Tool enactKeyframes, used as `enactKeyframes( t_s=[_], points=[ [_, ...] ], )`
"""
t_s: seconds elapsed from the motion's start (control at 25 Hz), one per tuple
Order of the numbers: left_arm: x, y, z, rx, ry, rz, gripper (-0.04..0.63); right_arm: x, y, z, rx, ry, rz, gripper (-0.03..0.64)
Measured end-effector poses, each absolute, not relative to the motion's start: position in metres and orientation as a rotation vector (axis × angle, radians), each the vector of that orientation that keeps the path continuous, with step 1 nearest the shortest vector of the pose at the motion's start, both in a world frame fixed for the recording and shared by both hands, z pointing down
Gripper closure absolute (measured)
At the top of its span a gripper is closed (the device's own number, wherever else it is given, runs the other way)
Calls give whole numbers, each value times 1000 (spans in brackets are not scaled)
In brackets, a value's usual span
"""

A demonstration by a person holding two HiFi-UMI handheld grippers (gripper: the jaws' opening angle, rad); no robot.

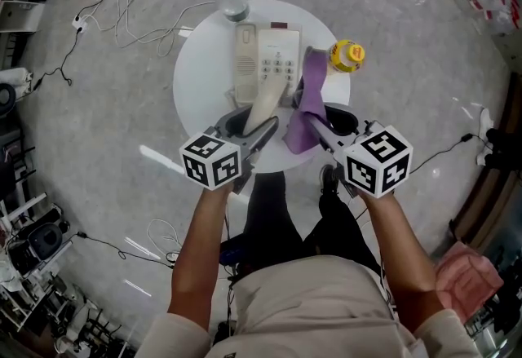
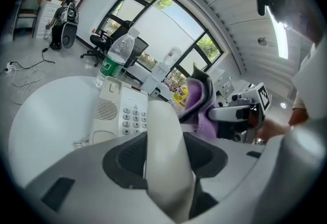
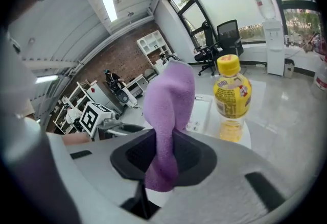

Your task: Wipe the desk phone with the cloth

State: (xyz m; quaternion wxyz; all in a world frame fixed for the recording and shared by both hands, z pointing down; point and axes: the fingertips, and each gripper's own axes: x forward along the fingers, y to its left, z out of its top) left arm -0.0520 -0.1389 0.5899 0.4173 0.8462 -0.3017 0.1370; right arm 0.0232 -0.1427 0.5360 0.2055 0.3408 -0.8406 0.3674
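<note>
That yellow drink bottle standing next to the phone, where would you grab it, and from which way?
Probably around the middle of its body, jaws coming in level from the open edge of the table. The yellow bottle stands upright and is round, so a side grip suits it; the phone and cloth crowd its other side.

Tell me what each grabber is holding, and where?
Left hand-held gripper: the phone handset, near one end. Right hand-held gripper: the purple cloth, near its lower end.
</note>
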Motion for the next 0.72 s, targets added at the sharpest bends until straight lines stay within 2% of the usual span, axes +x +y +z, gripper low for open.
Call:
enactKeyframes(
  t_s=[0.24, 0.72],
  points=[
    [-46, -136, 601, 2132, -762, 394, 385, -9, -149, 541, 847, -2395, 962, 537],
    [-68, -154, 594, 2130, -896, 338, 385, 35, -160, 562, 1071, -2191, 909, 537]
  ],
)
